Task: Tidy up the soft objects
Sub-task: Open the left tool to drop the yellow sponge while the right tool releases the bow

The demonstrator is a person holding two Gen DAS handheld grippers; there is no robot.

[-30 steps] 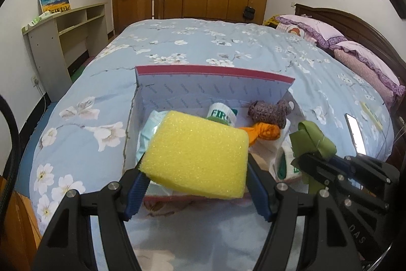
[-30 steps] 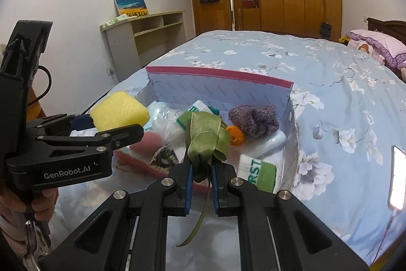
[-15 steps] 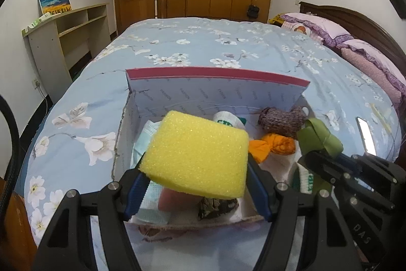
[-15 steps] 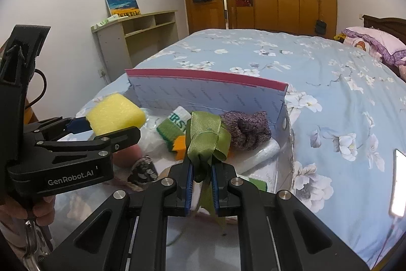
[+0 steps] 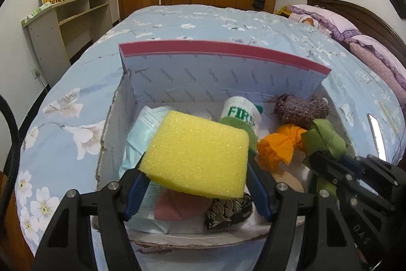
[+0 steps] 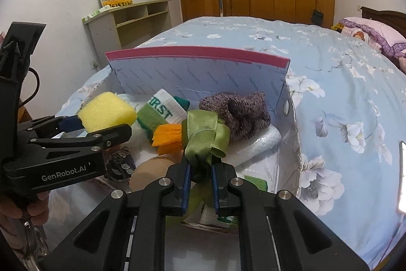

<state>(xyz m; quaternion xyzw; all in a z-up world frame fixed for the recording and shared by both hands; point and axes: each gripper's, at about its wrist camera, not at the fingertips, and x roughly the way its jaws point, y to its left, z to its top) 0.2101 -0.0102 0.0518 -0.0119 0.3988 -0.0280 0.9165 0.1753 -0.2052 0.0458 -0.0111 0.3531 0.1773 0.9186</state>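
My left gripper is shut on a yellow sponge, held above the near left part of an open cardboard box on the bed. In the right wrist view the same sponge shows at the left. My right gripper is shut on a bunched green ribbon, held over the box's near right side; the ribbon also appears in the left wrist view. Inside the box lie a face mask, a white and green sock, a purple knitted piece and an orange cloth.
The box's red-edged lid stands upright at the far side. The bed has a blue floral cover, with pillows at the right. A phone lies right of the box. A shelf unit stands by the left wall.
Both grippers have moved forward and down over the box, each keeping its hold. The box now fills more of both views and more of its contents show.
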